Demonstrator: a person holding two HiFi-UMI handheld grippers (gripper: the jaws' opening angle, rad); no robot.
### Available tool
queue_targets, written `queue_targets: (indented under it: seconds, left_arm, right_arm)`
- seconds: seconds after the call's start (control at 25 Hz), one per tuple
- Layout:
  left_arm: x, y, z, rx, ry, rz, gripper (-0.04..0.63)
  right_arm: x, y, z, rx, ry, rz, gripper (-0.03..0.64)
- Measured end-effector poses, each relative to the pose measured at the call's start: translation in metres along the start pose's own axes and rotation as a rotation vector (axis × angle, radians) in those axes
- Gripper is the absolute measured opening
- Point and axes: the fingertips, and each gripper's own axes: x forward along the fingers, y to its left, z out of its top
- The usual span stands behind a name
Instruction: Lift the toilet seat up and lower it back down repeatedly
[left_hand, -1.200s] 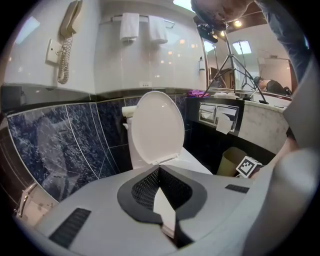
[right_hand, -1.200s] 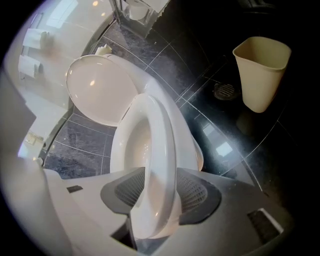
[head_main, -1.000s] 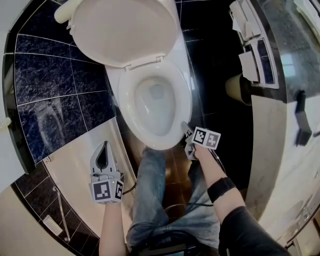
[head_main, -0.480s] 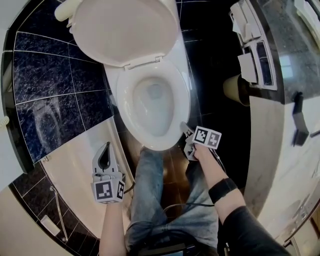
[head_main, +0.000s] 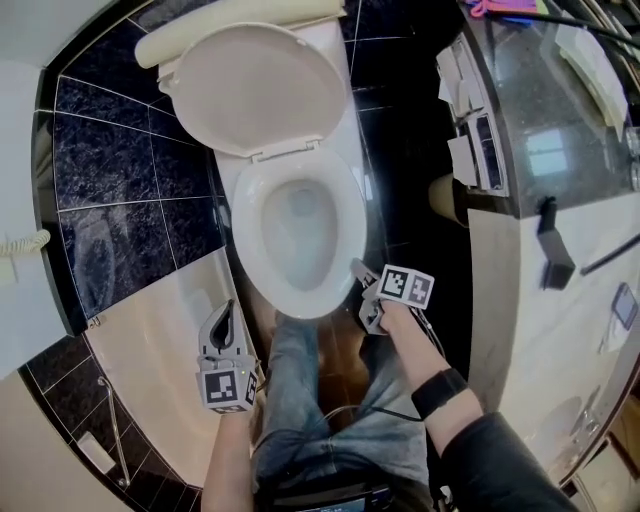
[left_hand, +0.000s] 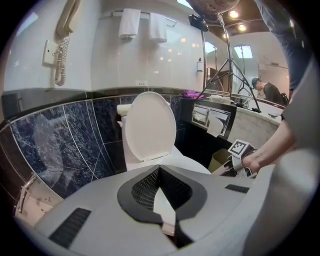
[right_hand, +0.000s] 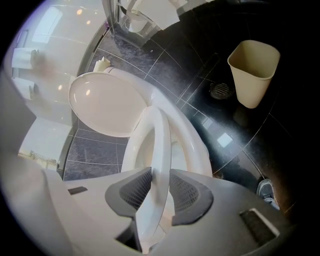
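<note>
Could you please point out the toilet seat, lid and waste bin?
toilet seat (right_hand: 159, 145), right gripper view, its rim.
lid (right_hand: 107, 105), right gripper view, inner face.
waste bin (right_hand: 250, 82), right gripper view, side wall.

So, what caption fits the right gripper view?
Right gripper, its jaws just closed further, grips the toilet seat, tilted up off the bowl; lid raised behind.

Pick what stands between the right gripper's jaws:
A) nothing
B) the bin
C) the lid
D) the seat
D: the seat stands edge-on between the jaws of the right gripper, which have just been closing and press on both of its faces.
</note>
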Motion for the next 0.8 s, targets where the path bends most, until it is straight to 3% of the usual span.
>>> queue_targets:
  seconds: [0.24,0.52,0.68,0.8]
  left_arm:
    - [-0.028,-0.014,-0.010,-0.012,0.073,-0.021,0.000]
    - [-0.027,-0.034,-0.067,-0.094,0.234,-0.070,0.000]
    - [0.002,-0.045,-0.061,-0.124,0.245,-0.099,0.000]
    - [0.023,-0.048,-0.027,-0.151,0.192,-0.127,0.000]
  right_arm:
    - [-0.032,0.053,0.023,-0.004,-0.004,0.039,0.133]
    - [-0.057,0.106,0.054,-0.024,-0.028,0.061,0.149]
    - [-0.064,0.128,0.073,-0.032,-0.052,0.080,0.156]
    - [-0.066,0.137,0.079,-0.030,-0.062,0.074,0.158]
